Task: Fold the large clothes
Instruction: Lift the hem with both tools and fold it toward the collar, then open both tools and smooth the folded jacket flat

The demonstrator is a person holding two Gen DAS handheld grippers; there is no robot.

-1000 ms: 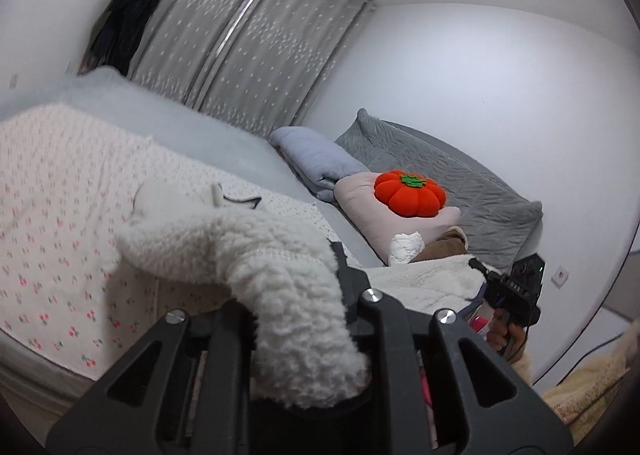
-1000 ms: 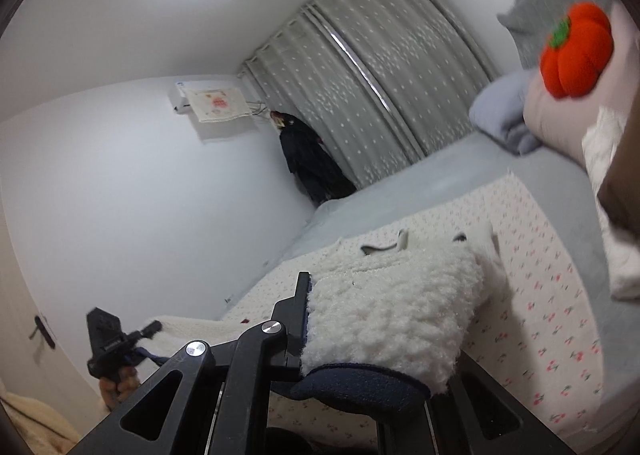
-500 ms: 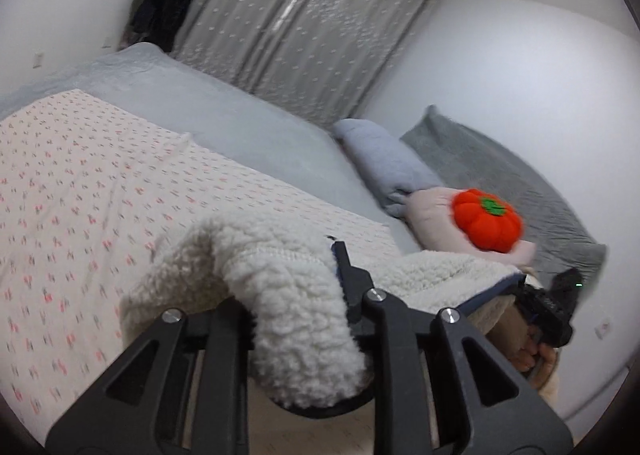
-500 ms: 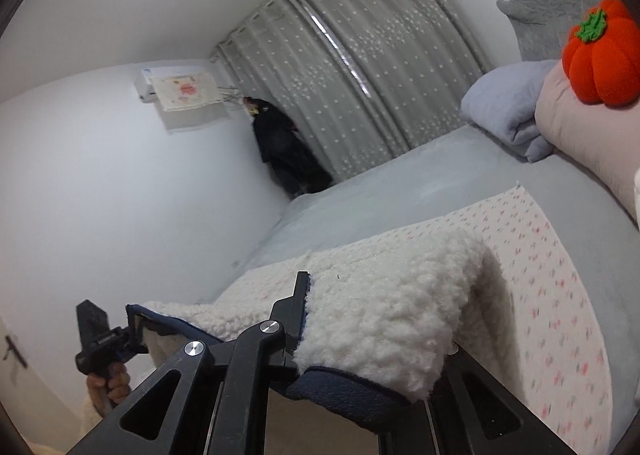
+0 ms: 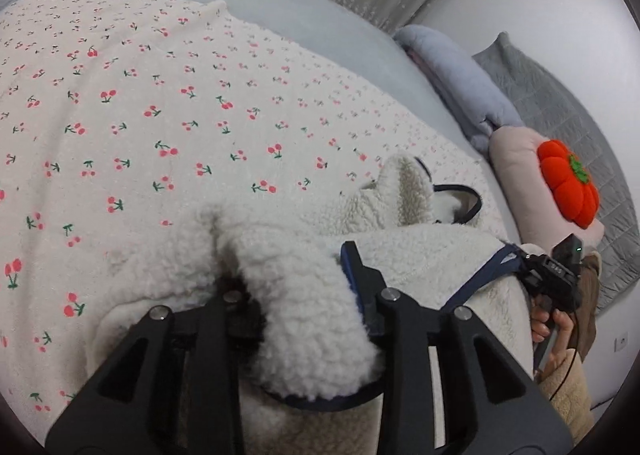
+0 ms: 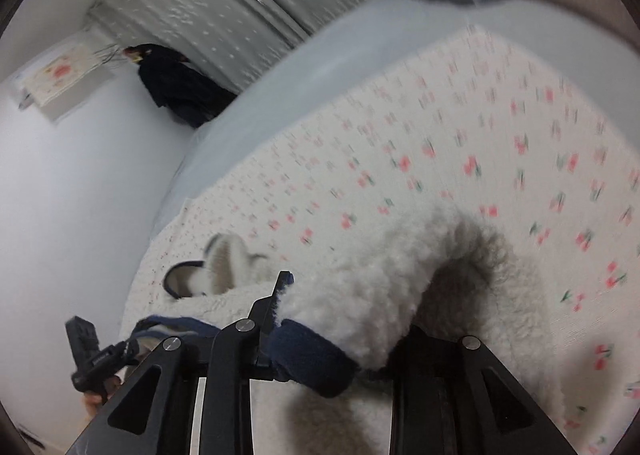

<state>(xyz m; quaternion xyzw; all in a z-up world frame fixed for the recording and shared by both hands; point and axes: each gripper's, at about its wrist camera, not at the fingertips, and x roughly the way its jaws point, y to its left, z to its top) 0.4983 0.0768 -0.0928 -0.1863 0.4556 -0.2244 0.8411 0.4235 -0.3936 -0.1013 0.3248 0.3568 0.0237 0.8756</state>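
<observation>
- Fleece (image 5: 420, 251): white, navy-trimmed, on the bed (image 5: 160, 115), near edge lifted over the rest
- Left tongs (image 5: 296, 295): clenched on a fleece corner
- Right tongs (image 6: 340, 319): clenched on the other corner
- Risk: thick pile may slip from either grip; uneven lowering would skew the fold

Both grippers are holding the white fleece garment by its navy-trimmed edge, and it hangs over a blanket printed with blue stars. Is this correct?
Not quite. The blanket is printed with small red cherries, not blue stars; the left wrist view shows this clearly. The rest holds: the left gripper and the right gripper are each shut on the white fleece garment at its navy-trimmed edge.
</observation>
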